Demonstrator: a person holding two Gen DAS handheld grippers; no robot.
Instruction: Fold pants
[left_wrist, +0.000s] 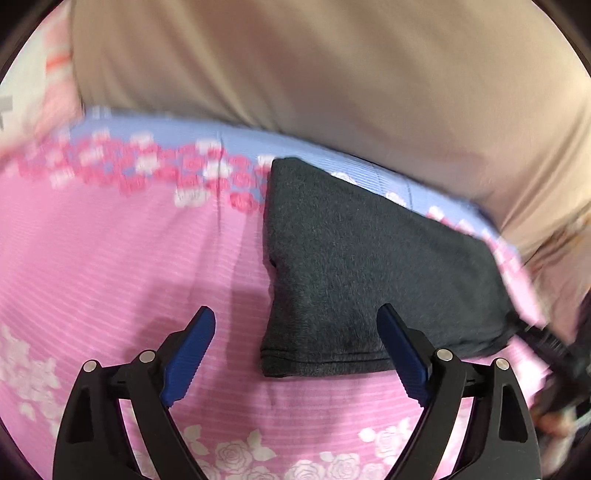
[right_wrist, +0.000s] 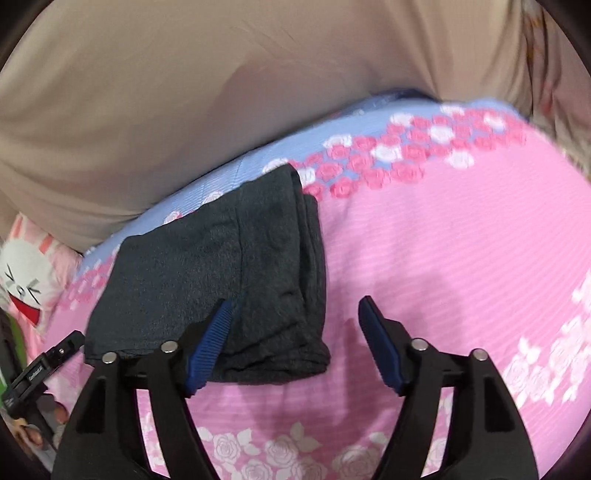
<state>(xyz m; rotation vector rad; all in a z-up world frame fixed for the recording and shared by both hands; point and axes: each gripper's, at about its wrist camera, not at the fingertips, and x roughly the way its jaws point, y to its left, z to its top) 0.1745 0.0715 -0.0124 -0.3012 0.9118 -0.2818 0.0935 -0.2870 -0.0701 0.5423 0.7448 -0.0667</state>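
Note:
The dark grey pants (left_wrist: 351, 266) lie folded into a compact rectangle on a pink flowered bedsheet (left_wrist: 110, 258). My left gripper (left_wrist: 295, 310) hovers open over the bundle's near left corner. Its right finger (left_wrist: 402, 354) stands above the cloth and its left finger (left_wrist: 188, 362) above bare sheet. In the right wrist view the same pants (right_wrist: 192, 266) lie left of centre, layered folds showing along their right side. My right gripper (right_wrist: 295, 301) is open over that near right corner, with its left finger (right_wrist: 207, 350) above the fabric. Neither gripper's pads press on the pants.
A big beige cushion or padded board (left_wrist: 314, 74) rises behind the sheet's blue, rose-printed band (right_wrist: 369, 147). A pillow with a cartoon rabbit (right_wrist: 26, 284) lies at the far left. The other gripper's black body (right_wrist: 33, 373) shows at the left edge, held by a hand.

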